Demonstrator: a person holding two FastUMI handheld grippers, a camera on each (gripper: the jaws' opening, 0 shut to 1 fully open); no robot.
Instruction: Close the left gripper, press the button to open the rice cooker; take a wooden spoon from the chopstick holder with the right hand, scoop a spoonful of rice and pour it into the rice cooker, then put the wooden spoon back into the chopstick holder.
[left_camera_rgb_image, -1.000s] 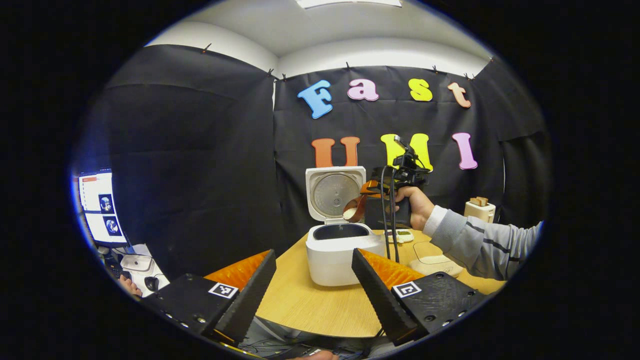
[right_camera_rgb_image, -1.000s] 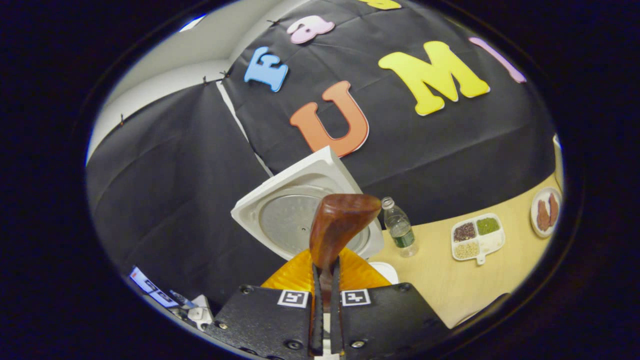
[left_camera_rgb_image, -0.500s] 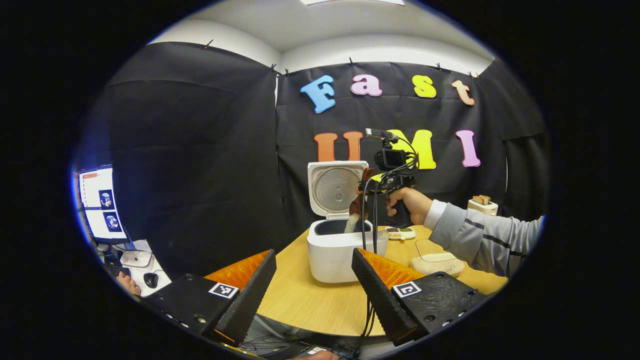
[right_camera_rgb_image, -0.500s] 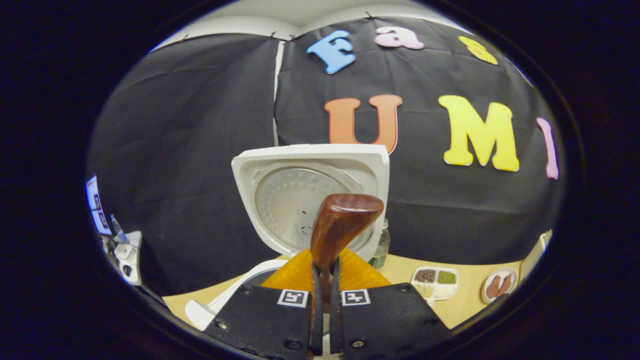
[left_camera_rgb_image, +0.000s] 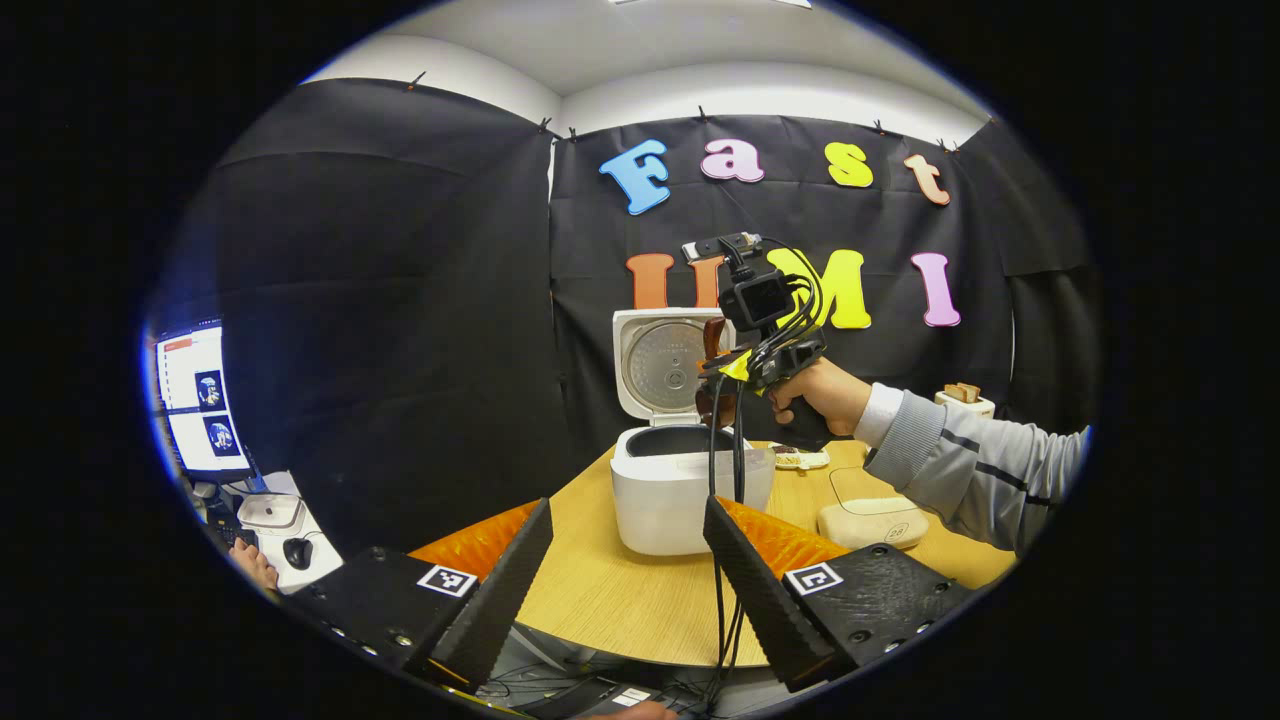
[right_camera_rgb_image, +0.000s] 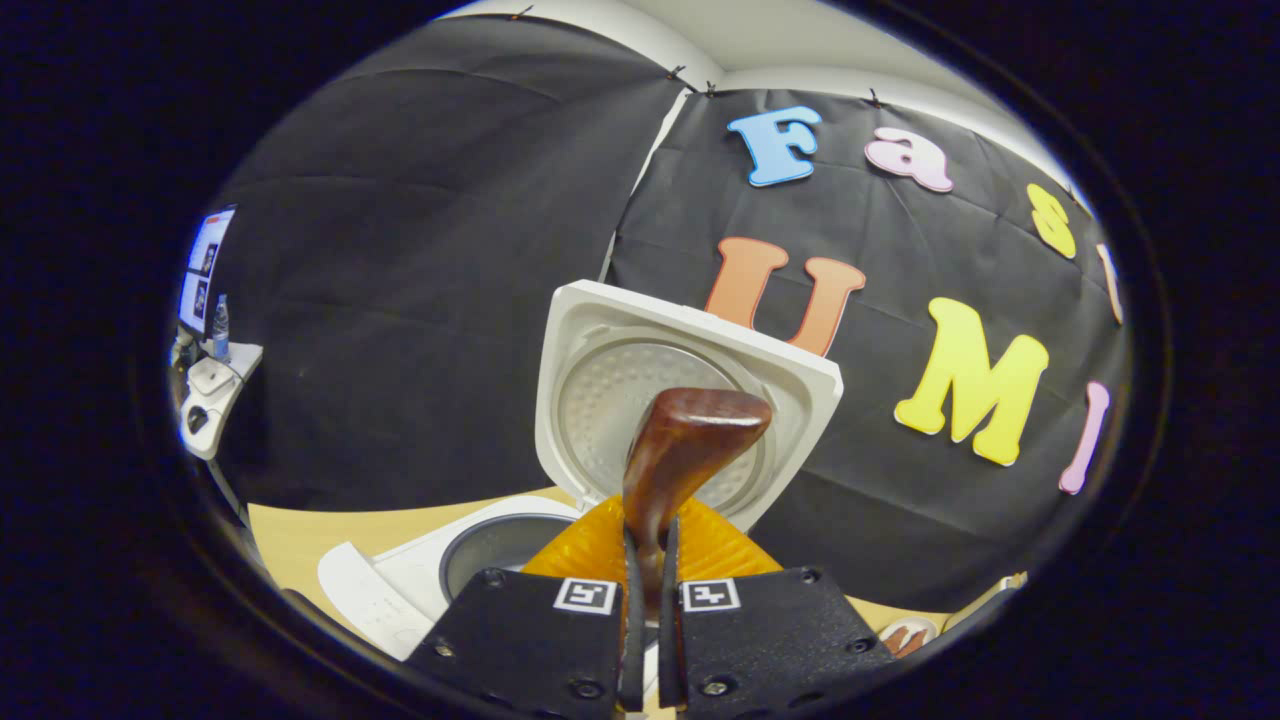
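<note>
The white rice cooker (left_camera_rgb_image: 690, 495) stands on the wooden table (left_camera_rgb_image: 610, 600) with its lid (left_camera_rgb_image: 665, 365) up. Its dark pot opening (right_camera_rgb_image: 490, 545) shows below the lid (right_camera_rgb_image: 600, 390) in the right gripper view. My right gripper (right_camera_rgb_image: 648, 540) is shut on the handle of the brown wooden spoon (right_camera_rgb_image: 690, 440), whose bowl points up in front of the lid. In the left gripper view a hand holds that gripper (left_camera_rgb_image: 765, 365) above the cooker's right rim, spoon (left_camera_rgb_image: 714, 375) beside the lid; no rice shows on it. My left gripper (left_camera_rgb_image: 630, 585) is open near the table's front edge, holding nothing.
A flat beige object (left_camera_rgb_image: 872, 520) and a small compartment dish (left_camera_rgb_image: 800, 460) lie right of the cooker, under the sleeved arm (left_camera_rgb_image: 960, 470). A toaster (left_camera_rgb_image: 965, 400) stands at the far right. A monitor (left_camera_rgb_image: 200, 400) and a mouse (left_camera_rgb_image: 297, 550) sit off the table's left.
Rice was falling from the tipped spoon into the pot half a second ago; now the right gripper has risen and rolled back, and no rice falls. The left gripper stays open and still.
</note>
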